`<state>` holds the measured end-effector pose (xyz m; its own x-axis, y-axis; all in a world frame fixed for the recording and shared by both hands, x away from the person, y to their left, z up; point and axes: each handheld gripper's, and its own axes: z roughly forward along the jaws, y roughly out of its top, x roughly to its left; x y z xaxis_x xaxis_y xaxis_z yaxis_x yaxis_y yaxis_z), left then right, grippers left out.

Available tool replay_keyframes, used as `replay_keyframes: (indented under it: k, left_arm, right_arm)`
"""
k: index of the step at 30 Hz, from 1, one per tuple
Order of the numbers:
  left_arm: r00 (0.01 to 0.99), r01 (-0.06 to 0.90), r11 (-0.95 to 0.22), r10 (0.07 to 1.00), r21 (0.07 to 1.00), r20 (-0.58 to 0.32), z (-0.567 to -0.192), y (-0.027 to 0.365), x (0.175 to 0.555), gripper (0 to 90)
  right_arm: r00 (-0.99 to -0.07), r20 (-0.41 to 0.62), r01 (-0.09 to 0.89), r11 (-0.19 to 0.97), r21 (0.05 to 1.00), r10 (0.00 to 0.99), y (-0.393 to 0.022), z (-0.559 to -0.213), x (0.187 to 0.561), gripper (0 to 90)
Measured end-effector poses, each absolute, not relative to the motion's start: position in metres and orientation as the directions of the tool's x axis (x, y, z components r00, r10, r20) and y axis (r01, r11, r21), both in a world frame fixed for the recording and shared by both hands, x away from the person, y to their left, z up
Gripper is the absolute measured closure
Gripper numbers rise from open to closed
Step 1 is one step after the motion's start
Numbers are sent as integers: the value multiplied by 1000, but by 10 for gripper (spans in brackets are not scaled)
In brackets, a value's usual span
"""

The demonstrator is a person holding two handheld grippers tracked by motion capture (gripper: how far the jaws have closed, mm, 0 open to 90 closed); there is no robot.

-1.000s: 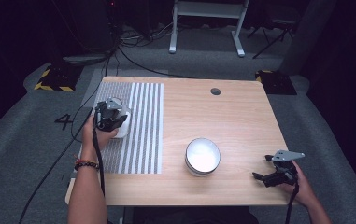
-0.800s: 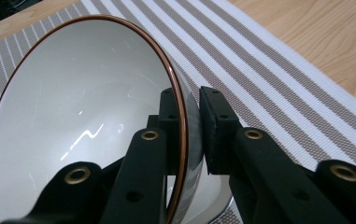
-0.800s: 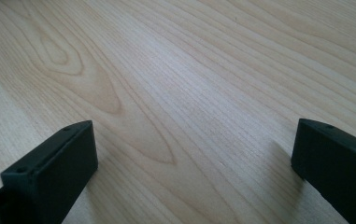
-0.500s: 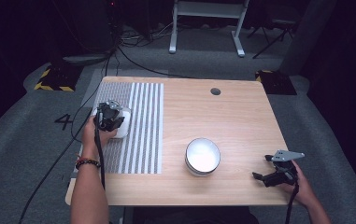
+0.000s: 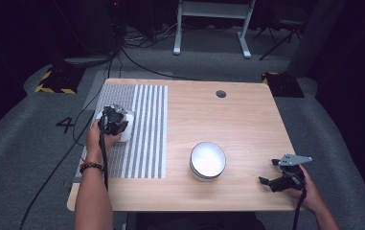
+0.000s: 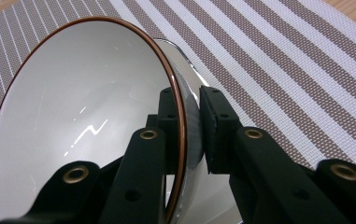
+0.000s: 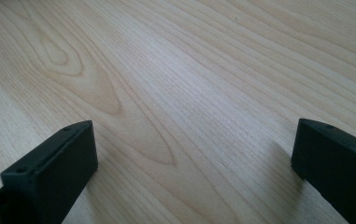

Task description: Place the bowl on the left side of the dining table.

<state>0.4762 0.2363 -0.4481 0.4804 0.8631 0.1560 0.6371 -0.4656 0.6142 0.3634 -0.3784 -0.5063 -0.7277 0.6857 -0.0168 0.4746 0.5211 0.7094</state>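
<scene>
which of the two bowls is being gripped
The bowl on the striped mat, its rim pinched by the left hand-held gripper. The other bowl sits untouched on bare wood.

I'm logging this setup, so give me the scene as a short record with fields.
held item: white bowl with brown rim, tilted above the striped mat
left gripper: shut on the bowl's wall
right gripper: open, nothing between its jaws, near the table's right edge
other item: second bowl, on bare wood

I see a second bowl [image 5: 208, 160] low on the table [image 5: 247, 124], and a striped mat [image 5: 144, 129] at frame left.
</scene>
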Motion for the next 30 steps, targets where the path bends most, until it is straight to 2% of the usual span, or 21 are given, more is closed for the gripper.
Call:
replay_keyframes:
  k: [10, 15, 18, 30]
  left_arm:
    - [477, 615, -454, 865, 645, 154, -455, 238, 470, 793]
    - [483, 636, -424, 871, 645, 96, -460, 240, 472, 710]
    - [500, 638, -425, 863, 642, 74, -461, 238, 472, 709]
    - [477, 633, -414, 874, 654, 91, -458, 237, 472, 668]
  right_arm:
    - [-726, -17, 478, 522, 706, 687, -378, -506, 363, 5]
    - [-727, -16, 478, 522, 706, 687, -378, -506, 363, 5]
    - [-727, -16, 478, 522, 706, 687, -378, -506, 363, 5]
    - [-727, -16, 478, 522, 706, 687, -378, -506, 363, 5]
